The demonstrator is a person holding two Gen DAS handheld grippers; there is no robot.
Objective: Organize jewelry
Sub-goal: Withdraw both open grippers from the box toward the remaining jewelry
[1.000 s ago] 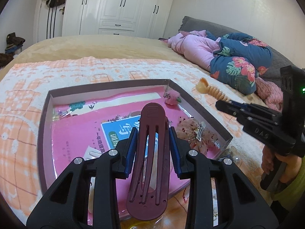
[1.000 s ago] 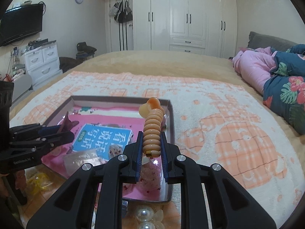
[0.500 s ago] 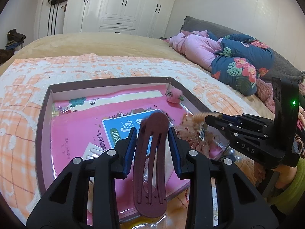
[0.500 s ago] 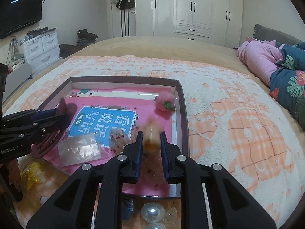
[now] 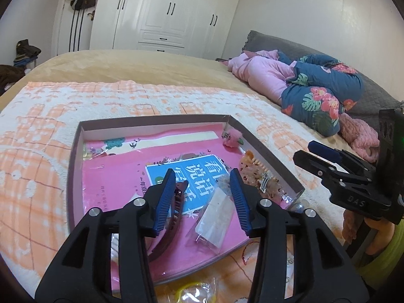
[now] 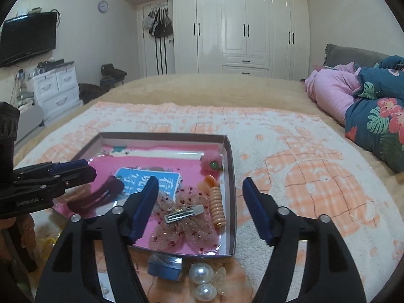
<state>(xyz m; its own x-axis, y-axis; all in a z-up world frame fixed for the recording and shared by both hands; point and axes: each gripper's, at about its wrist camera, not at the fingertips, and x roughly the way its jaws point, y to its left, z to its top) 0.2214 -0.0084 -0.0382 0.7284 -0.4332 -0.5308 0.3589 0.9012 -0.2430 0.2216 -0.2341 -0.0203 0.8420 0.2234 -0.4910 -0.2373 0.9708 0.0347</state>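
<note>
**Both grippers opened over the jewelry box**

Left gripper [image 5: 203, 198], seen from its own wrist camera, was found with its jaws parted, having just been opening; nothing was pressed between the blue pads [image 5: 165, 199]. The maroon hair clip [image 5: 174, 214] was seen lying on its edge just inside the left pad, on the pink book [image 5: 113, 184] that lined the shallow box [image 5: 75, 171]. A clear plastic packet [image 5: 217, 219] was noted beside it, under the gap. At the far right corner of the box a fluffy pink clip [image 5: 231, 140] was seen, and along the right wall the orange ribbed clip [image 5: 253, 162] (partly hidden). The right gripper [image 5: 318, 159] was held off to the right, outside the box.

From the right wrist camera, the right gripper [image 6: 202, 207] was seen wide open and empty, its jaws having just been opening. The orange ribbed clip [image 6: 217, 202] was seen lying in the box [image 6: 231, 176] against the right wall, beside a pink mesh bow with a silver clip [image 6: 183, 217]. The maroon hair clip [image 6: 101, 195] lay below the left gripper [image 6: 75, 171]. Two pearl beads [image 6: 202, 280] rested on the blanket [image 6: 315, 176] outside the near wall.
</note>
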